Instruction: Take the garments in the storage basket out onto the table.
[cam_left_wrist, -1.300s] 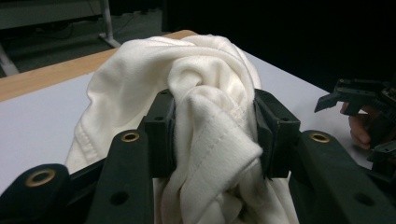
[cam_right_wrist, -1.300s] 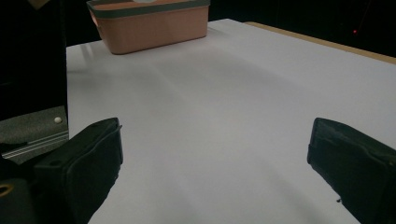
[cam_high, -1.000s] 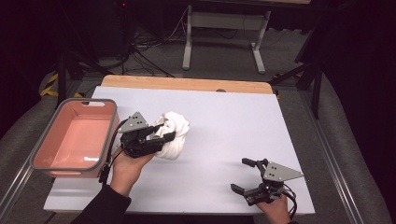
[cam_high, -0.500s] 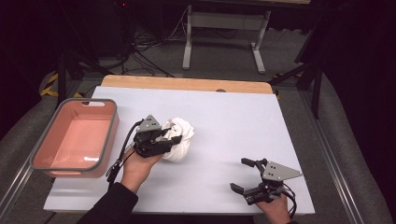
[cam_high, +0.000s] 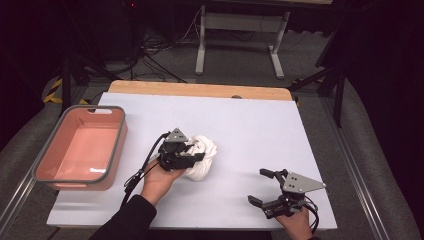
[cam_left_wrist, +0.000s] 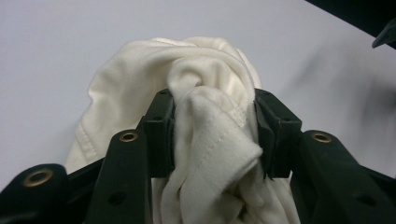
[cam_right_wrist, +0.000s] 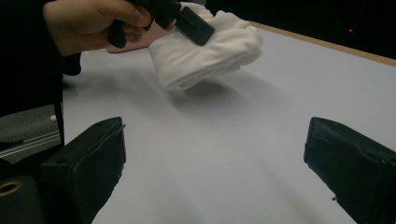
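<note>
Well right of the pink bin (cam_high: 80, 150), the left gripper (cam_high: 192, 156) clamps the bunched white cloth (cam_high: 204, 156), carrying it low above the table (cam_high: 260, 125). Farther right, the right gripper (cam_high: 264, 189) waits, jaws apart, empty. Next, probably: set the cloth down and spread it.

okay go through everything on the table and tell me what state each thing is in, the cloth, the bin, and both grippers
White cloth: bunched up, clamped between the left gripper's jaws, seemingly just off the table.
Pink bin: upright at the table's left edge, nothing inside.
Left gripper: shut on the cloth.
Right gripper: jaws wide open, holding nothing, near the table's front right.
</note>
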